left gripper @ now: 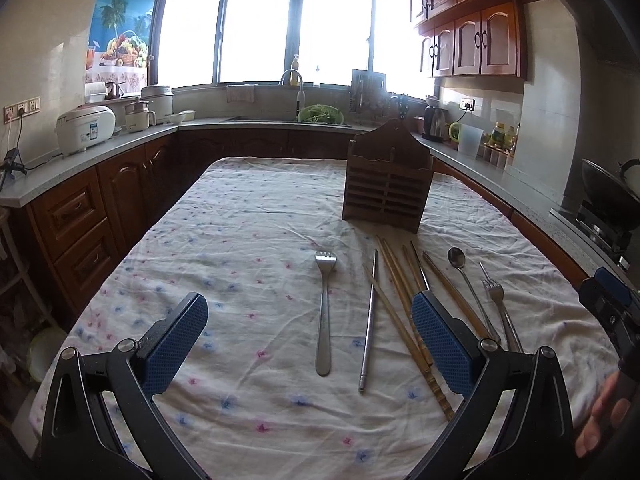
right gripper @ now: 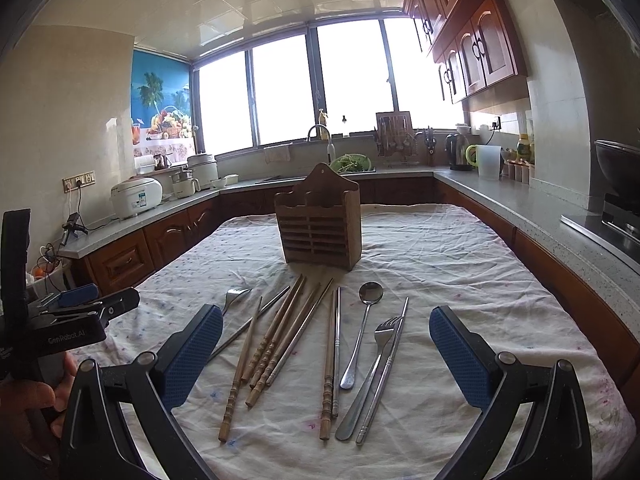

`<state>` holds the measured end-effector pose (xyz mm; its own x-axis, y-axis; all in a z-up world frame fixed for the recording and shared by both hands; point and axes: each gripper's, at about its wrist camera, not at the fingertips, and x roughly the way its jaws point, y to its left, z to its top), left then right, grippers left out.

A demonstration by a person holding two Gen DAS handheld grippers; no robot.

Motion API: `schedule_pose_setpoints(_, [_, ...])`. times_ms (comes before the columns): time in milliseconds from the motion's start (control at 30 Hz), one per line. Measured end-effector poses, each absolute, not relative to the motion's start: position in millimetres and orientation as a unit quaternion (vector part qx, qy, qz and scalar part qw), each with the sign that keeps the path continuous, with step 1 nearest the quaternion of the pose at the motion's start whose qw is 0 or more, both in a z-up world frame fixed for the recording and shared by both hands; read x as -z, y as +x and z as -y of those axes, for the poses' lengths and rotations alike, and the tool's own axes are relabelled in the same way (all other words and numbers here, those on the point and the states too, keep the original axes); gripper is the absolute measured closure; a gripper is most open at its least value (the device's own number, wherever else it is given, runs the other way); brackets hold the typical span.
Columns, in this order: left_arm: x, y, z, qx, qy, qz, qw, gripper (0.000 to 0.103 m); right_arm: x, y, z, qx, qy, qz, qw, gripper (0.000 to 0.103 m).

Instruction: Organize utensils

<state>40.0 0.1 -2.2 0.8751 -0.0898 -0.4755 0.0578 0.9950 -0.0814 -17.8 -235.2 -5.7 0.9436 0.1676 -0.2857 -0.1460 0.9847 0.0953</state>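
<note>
From my remote seat, daylight pours through the far windows [left gripper: 264,28], which blow out to pure white with hazy glare around their frames. The tablecloth [right gripper: 440,248] is evenly lit with only soft, faint shadows, while the near corners go dark. Fisheye distortion bends the counters [left gripper: 80,160] and cabinets [right gripper: 472,52] at the edges; the centre stays sharp.

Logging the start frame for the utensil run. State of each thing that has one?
left hand-held gripper: open, empty, above the cloth.
right hand-held gripper: open, empty, above the utensils.
wooden holder: upright, no utensils showing in it.
lone fork: flat, apart from the rest.
spoon: flat, bowl toward the holder.
wooden chopsticks: flat, loose, some crossing.
metal chopsticks: flat.
tablecloth: spread, wrinkled.
</note>
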Motion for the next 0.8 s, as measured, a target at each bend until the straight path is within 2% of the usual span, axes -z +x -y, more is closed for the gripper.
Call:
schedule_pose_setpoints(200, [7.7,81.0,5.9,0.083,-0.059,-0.317,0.943,0.000,3.4,2.3,244.0,-0.086,0.052,-0.174,0.980,0.000])
schedule_pose_setpoints(300, [8.8,97.4,13.3,0.103,-0.063,-0.338,0.934,0.006,1.5,14.6,250.4,-0.088,0.062,-0.189,0.976,0.007])
schedule_pose_setpoints(400, [8.7,111.2,22.0,0.117,-0.057,-0.353,0.926,0.014,0.1,29.9,256.9,-0.085,0.070,-0.209,0.972,0.021])
schedule_pose_setpoints(467, [8.8,121.7,26.4,0.126,-0.053,-0.366,0.920,0.021,1.7,42.7,264.6,-0.090,0.089,-0.229,0.965,0.037])
schedule_pose_setpoints(500, [9.6,126.8,28.7,0.132,-0.055,-0.373,0.917,0.023,2.9,50.2,268.5,-0.089,0.100,-0.240,0.961,0.040])
schedule_pose_setpoints(567, [12.9,138.7,31.6,0.144,-0.063,-0.390,0.907,0.038,5.8,63.7,275.9,-0.086,0.114,-0.259,0.955,0.054])
schedule_pose_setpoints(667, [20.1,156.0,40.5,0.163,-0.067,-0.420,0.890,0.054,9.9,79.9,283.3,-0.079,0.122,-0.281,0.949,0.067])
schedule_pose_setpoints(733, [26.3,165.3,47.6,0.176,-0.068,-0.438,0.879,0.057,12.6,89.1,287.3,-0.072,0.123,-0.292,0.946,0.074])
schedule_pose_setpoints(800, [33.1,175.2,53.5,0.174,-0.061,-0.454,0.872,0.062,15.3,98.0,292.1,-0.068,0.127,-0.301,0.943,0.076])
